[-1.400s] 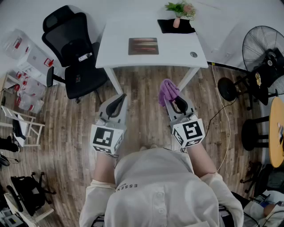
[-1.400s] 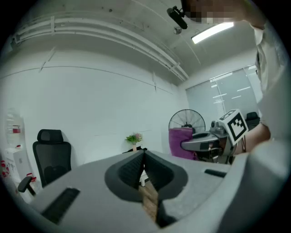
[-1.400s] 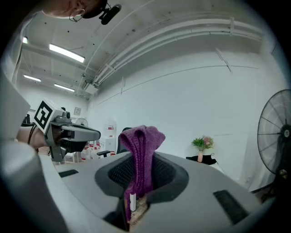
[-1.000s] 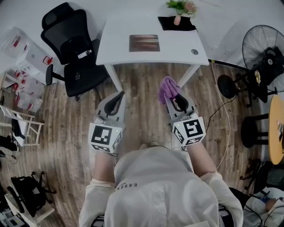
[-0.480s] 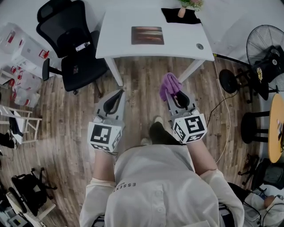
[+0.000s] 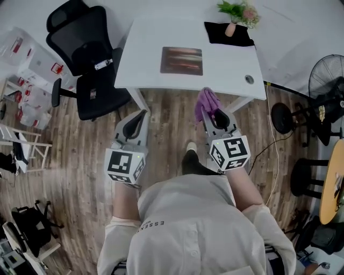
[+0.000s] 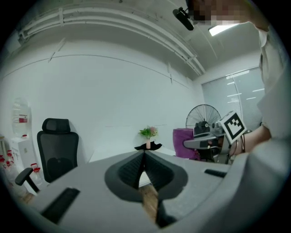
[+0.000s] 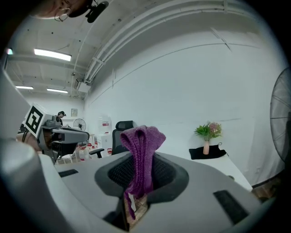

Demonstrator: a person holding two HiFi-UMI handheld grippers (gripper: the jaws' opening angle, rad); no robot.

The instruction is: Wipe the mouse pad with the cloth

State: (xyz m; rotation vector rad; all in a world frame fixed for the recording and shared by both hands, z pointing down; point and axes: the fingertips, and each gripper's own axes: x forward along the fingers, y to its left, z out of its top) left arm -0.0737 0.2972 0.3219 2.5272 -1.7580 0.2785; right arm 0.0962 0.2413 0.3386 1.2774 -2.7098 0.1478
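From the head view I see the white desk [image 6: 142, 62] ahead of me, with a black office chair [image 6: 86, 56] at its left end and a standing fan [image 6: 329, 75] off to the right. Only this view shows the mouse pad [image 6: 181, 60], which lies flat near the middle of the desk, well ahead of both grippers. In the two gripper views the desktop is seen almost edge-on and I cannot make out the pad.

The left gripper [image 6: 141, 114] and right gripper [image 6: 214, 114] are held side by side over the wood floor, short of the desk's near edge. The left gripper view shows its jaws closed together with nothing between them.

The right gripper view shows its jaws clamped on the purple cloth [image 8: 140, 157]. The cloth stands up in a folded bunch above the tips, with a loose end hanging below them. In the head view that bunch just overlaps the desk's near edge, apart from the pad.

A small vase of flowers [image 6: 235, 15] stands on a black mat [image 6: 217, 33] at the far right corner.
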